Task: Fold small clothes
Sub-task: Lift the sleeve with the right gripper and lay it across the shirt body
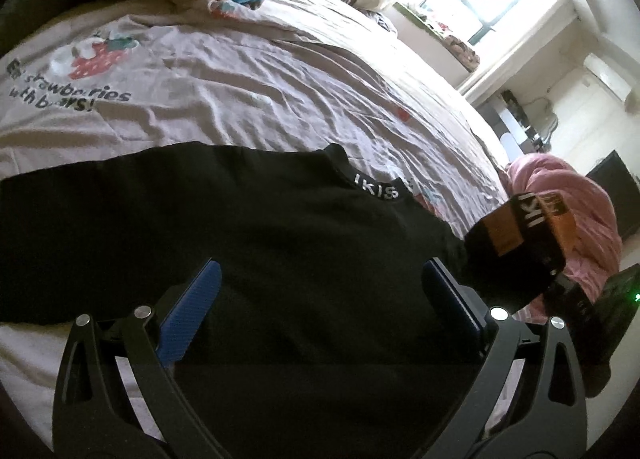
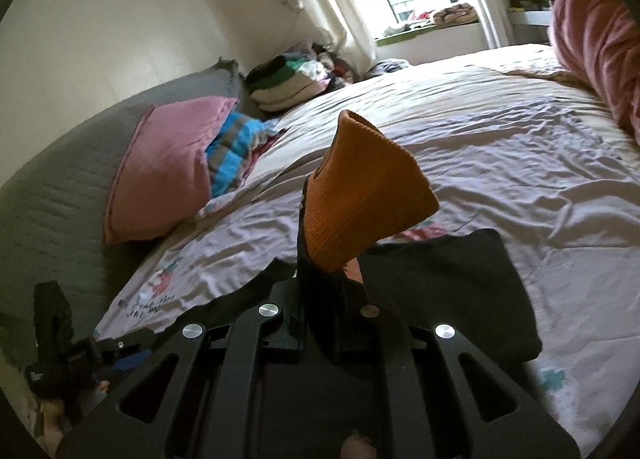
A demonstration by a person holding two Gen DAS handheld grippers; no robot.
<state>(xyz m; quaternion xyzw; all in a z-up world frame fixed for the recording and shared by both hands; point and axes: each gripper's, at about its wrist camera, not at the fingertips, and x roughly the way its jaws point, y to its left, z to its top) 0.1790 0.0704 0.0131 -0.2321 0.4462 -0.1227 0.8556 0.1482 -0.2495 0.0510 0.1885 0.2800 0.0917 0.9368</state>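
Note:
A black garment (image 1: 248,227) with a white-lettered neckband lies flat on the bed sheet (image 1: 280,91). My left gripper (image 1: 320,295) is open just above it, its blue pads (image 1: 192,311) spread wide with black cloth between them. My right gripper (image 2: 324,291) is shut on the garment's sleeve, whose orange ribbed cuff (image 2: 360,191) sticks up above the fingers. The same cuff (image 1: 520,227) shows lifted at the right of the left wrist view. The black garment (image 2: 448,291) spreads under the right gripper.
A pink pillow (image 2: 160,167) and a blue striped cloth (image 2: 232,151) lie by the grey headboard (image 2: 60,187). A pile of folded clothes (image 2: 288,79) sits near the window. A pink blanket (image 1: 568,211) lies at the bed's far side.

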